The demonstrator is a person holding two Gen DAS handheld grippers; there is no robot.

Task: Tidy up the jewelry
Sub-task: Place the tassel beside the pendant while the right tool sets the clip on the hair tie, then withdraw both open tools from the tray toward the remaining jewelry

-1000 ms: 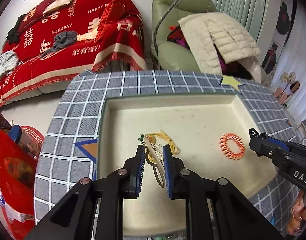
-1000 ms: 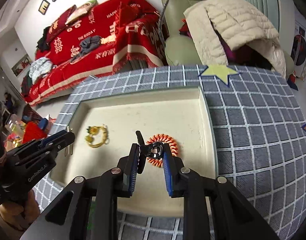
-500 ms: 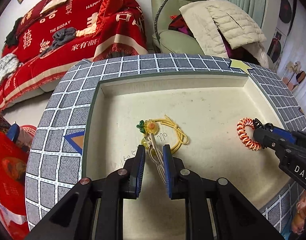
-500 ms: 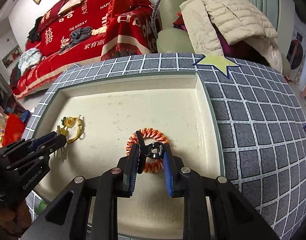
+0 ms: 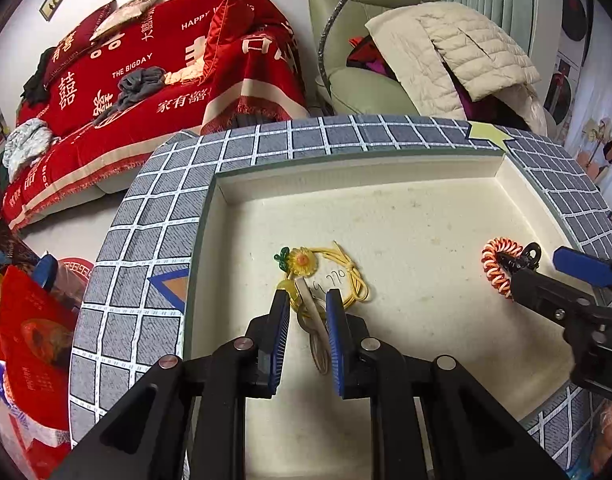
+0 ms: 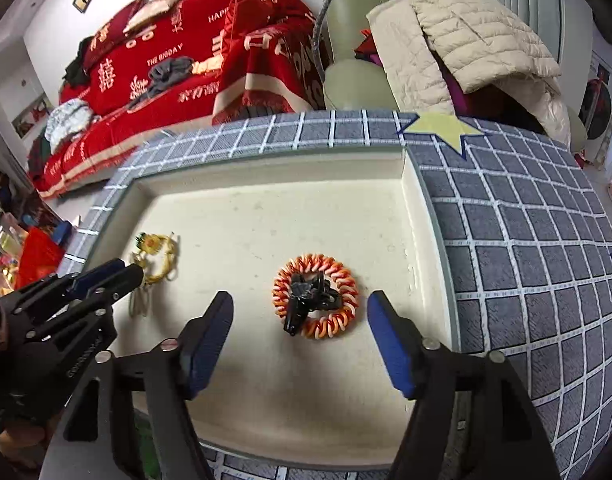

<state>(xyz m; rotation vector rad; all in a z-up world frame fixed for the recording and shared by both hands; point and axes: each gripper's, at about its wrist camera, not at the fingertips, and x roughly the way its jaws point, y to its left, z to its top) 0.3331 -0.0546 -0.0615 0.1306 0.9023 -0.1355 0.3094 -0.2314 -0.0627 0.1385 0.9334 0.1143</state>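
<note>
The small black hair clip [image 6: 308, 300] is being left inside the orange-and-white coiled ring [image 6: 316, 296], just ahead of the right gripper [image 6: 299, 320], whose fingers have just been opening. The pale clip [image 5: 310, 308] is being pinched lengthwise by the left gripper [image 5: 307, 312].

Right gripper [image 6: 299, 330] jaws have just been opening wide over the tray [image 6: 422, 208]; left gripper [image 5: 306, 320] is pinching narrow.

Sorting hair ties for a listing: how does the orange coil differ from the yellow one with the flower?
The orange coil is a thick spiral ring with a black clip lying on it; the yellow tie is thin cord with a flower charm. The coil lies free between open claw fingers; the yellow tie lies by the left claw. Both rest in the cream tray.
</note>
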